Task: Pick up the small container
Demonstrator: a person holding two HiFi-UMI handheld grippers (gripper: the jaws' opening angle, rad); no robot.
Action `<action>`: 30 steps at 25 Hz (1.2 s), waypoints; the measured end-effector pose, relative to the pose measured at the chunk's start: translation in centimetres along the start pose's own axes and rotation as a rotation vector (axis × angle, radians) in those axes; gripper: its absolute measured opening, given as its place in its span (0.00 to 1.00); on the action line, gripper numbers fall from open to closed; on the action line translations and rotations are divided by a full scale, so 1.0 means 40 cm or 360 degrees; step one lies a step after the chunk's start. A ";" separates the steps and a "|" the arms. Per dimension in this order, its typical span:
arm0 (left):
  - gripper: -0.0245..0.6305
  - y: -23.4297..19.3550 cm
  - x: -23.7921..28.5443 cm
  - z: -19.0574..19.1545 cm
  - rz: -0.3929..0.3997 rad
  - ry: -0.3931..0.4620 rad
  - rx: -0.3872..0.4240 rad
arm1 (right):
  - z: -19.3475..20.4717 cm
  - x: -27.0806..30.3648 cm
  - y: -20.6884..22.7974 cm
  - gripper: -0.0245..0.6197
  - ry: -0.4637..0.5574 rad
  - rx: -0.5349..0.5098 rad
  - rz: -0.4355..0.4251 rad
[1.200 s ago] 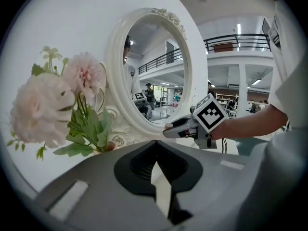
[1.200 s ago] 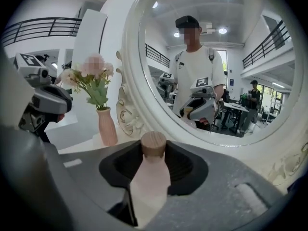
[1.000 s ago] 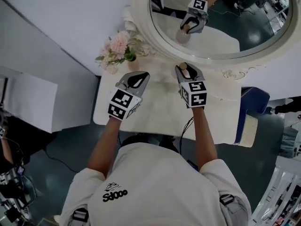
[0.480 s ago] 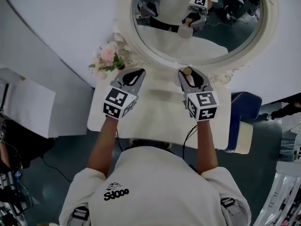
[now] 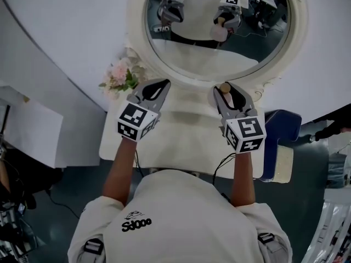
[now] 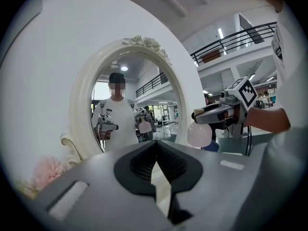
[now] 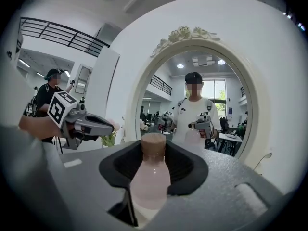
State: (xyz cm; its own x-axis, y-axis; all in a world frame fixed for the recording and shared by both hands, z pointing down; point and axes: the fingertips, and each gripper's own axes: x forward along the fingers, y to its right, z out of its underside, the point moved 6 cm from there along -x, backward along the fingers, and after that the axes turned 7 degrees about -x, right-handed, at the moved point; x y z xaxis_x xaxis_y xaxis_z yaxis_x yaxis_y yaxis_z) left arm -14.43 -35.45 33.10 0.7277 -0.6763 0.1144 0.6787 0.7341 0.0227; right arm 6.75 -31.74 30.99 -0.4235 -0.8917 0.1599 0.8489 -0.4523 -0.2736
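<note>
The small container is a pale pink bottle [image 7: 150,177] with a brown cap [image 5: 224,87]. It stands upright between the jaws of my right gripper [image 5: 226,90], which is shut on its body above the white vanity table [image 5: 181,141]. In the left gripper view the bottle [image 6: 199,134] hangs under the right gripper [image 6: 211,115], off to the right. My left gripper [image 5: 159,86] hovers over the table's left part, shut with nothing in it; its jaw tips meet [image 6: 155,160]. From the right gripper view, the left gripper [image 7: 98,125] shows at the left.
An oval white-framed mirror [image 5: 214,37] stands behind the table and reflects both grippers. Pink flowers [image 5: 116,75] sit at the table's back left corner. A blue seat [image 5: 279,130] is just right of the table. White walls lie to the left.
The head view has tipped so more of the mirror shows. Both grippers sit slightly lower in the picture, the right one a little further right, still holding the bottle.
</note>
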 end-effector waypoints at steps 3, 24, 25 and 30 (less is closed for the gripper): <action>0.07 -0.006 -0.008 -0.007 -0.0017 0.0023 0.0005 | -0.001 -0.007 -0.002 0.26 0.0014 0.0006 -0.0001; 0.07 0.001 -0.016 0.014 -0.0060 -0.0013 0.0004 | 0.015 0.036 -0.012 0.26 0.0002 -0.0016 -0.0097; 0.07 0.002 -0.016 0.013 -0.0062 -0.0016 0.0003 | 0.014 0.037 -0.012 0.26 0.0003 -0.0014 -0.0102; 0.07 0.020 -0.018 -0.011 -0.0060 -0.0022 0.0000 | -0.004 0.022 -0.003 0.26 0.0000 -0.0019 -0.0116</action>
